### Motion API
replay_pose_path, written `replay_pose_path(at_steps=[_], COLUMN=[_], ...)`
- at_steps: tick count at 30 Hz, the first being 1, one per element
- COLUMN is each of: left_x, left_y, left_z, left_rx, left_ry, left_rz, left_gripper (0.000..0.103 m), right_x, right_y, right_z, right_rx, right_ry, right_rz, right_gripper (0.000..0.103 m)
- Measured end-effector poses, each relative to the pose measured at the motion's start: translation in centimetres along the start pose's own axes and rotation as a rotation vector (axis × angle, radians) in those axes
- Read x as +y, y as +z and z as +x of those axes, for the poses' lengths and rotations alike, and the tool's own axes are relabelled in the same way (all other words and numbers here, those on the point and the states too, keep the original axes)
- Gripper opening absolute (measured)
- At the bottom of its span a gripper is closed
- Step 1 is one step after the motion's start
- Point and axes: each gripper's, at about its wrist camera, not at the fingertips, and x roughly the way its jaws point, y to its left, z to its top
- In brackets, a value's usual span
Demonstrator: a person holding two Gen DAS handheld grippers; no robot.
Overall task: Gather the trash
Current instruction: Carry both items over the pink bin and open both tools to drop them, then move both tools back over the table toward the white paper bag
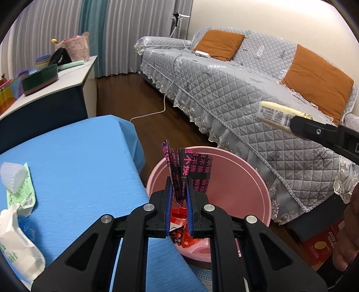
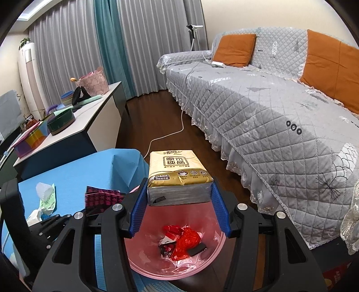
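Now left gripper [image 1: 178, 197] pinches light, crinkly wrapper [image 1: 188, 170] above bin [image 1: 246, 170]; right gripper [image 2: 179, 209] clamps soft tissue pack [image 2: 178, 173] by sides.

1. I see a grey quilted sofa [image 2: 258, 107] along the right wall, with orange cushions [image 2: 235, 49] on it.
2. A white cable [image 2: 181, 125] trails from the sofa across the dark wooden floor [image 2: 152, 105].
3. Grey and teal curtains [image 2: 107, 45] hang behind.
4. A side cabinet [image 2: 101, 116] on the left carries a pink lace basket [image 2: 93, 82] and a dark green round tin [image 2: 61, 123].

Dark wood floor [image 2: 143, 116]; grey quilted sofa [image 2: 258, 107] with orange cushions [image 2: 235, 49]; grey and teal curtains [image 2: 107, 45]; cream wall [image 2: 224, 13].
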Motion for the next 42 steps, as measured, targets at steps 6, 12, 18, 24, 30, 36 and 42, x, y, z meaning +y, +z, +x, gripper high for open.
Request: replay_pose_path(at_steps=[6, 12, 18, 24, 30, 36, 42], left_x=[0.0, 0.1, 0.2, 1.5, 2.9, 4.5, 7.5], left_y=[-0.1, -0.2, -0.6, -0.9, -0.6, -0.1, 0.3], left_z=[0.7, 1.2, 0.9, -1.1, -4.5, -8.5, -12.3], left_rx=[0.020, 0.044, 0.060, 0.039, -0.040, -0.110, -0.146], left_ry=[-0.007, -0.037, -0.026, 0.003, 0.035, 0.074, 0.104], left_rz=[-0.007, -0.009, -0.007, -0.013, -0.020, -0.018, -0.049], left_gripper=[0.011, 0.013, 0.057, 0.064, 0.069, 0.071, 0.071], right_x=[0.0, 0.1, 0.6, 0.5, 1.8, 3.4, 5.3], right_y=[-0.1, -0.1, -0.2, 0.2, 0.5, 0.4, -0.2], right_z=[0.4, 0.6, 0.6, -0.5, -1.9, -3.1, -3.9], right_rx=[0.012, 0.021, 0.008, -0.051, -0.112, -0.133, -0.127], right_ry=[0.000, 0.003, -0.008, -0.005, 0.010, 0.042, 0.086], right_rz=[0.001, -0.003, -0.022, 0.012, 0.006, -0.016, -0.049], right_gripper=[0.054, 0.055, 0.075, 0.076, 0.076, 0.074, 0.074])
